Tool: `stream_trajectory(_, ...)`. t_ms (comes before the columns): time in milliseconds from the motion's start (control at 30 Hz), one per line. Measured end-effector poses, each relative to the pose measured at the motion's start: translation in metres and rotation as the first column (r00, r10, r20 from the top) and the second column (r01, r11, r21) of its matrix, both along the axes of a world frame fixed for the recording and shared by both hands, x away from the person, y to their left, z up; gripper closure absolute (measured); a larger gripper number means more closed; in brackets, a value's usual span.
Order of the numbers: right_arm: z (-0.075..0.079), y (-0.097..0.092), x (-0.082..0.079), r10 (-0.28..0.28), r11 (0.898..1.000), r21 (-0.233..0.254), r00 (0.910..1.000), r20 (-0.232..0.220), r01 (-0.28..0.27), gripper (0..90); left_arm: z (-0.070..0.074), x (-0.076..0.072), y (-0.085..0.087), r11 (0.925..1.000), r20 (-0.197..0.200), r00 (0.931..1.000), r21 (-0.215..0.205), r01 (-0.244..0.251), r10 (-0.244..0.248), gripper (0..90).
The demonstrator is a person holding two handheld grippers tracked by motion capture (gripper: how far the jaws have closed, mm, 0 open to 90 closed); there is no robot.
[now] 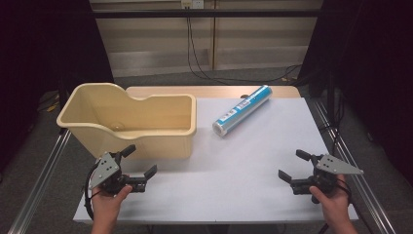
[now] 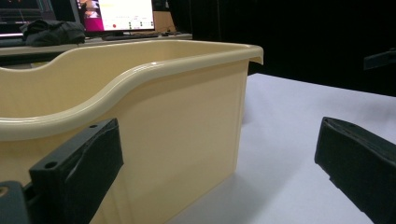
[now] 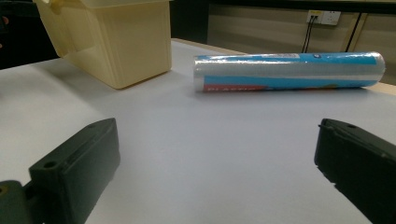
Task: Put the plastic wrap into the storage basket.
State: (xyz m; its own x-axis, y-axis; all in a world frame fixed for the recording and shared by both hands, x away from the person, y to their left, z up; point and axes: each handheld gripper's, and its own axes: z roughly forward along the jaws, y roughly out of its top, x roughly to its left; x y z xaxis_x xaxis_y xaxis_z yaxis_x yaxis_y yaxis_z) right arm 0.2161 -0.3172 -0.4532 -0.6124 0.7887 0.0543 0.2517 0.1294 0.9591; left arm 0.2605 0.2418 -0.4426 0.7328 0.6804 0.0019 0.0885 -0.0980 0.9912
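A cream plastic tub (image 1: 146, 114) stands at the left of the white table, its near wall close in the left gripper view (image 2: 187, 130). A blue and clear roll of wrap (image 1: 242, 110) lies slantwise right of the tub; the right gripper view has it lying across the table (image 3: 289, 71) beyond the jaws. My left gripper (image 1: 140, 161) rests near the tub's front wall, open, nothing between its jaws. My right gripper (image 1: 293, 165) sits at the front right of the table, open and empty, well short of the roll.
The white table top (image 1: 243, 165) has metal rails along its left and right sides. Cables hang down the wall behind. A monitor and a dark bundle (image 2: 51, 30) sit on a desk beyond the tub.
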Motion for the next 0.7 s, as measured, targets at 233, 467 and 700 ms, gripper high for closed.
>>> stream_trajectory(233, 0.001, 0.011, 0.005, 0.004, 1.000, -0.027, 0.9997, -0.025, -0.004, 0.2, -0.001, 0.000, -0.001, 1.0000, -0.004, 1.0000, 0.007, 0.005, -0.005, 0.9)
stream_trajectory(467, 0.008, 0.027, 0.018, -0.008, 0.997, -0.079, 0.9983, -0.057, 0.003, 1.5, -0.002, 0.000, -0.001, 0.9999, -0.010, 0.9999, 0.006, 0.010, -0.010, 0.9)
stream_trajectory(700, 0.011, 0.050, 0.049, -0.031, 0.991, -0.131, 0.9881, -0.151, 0.011, 2.7, -0.002, -0.001, -0.002, 0.9999, -0.012, 0.9998, 0.008, 0.015, -0.015, 0.9)
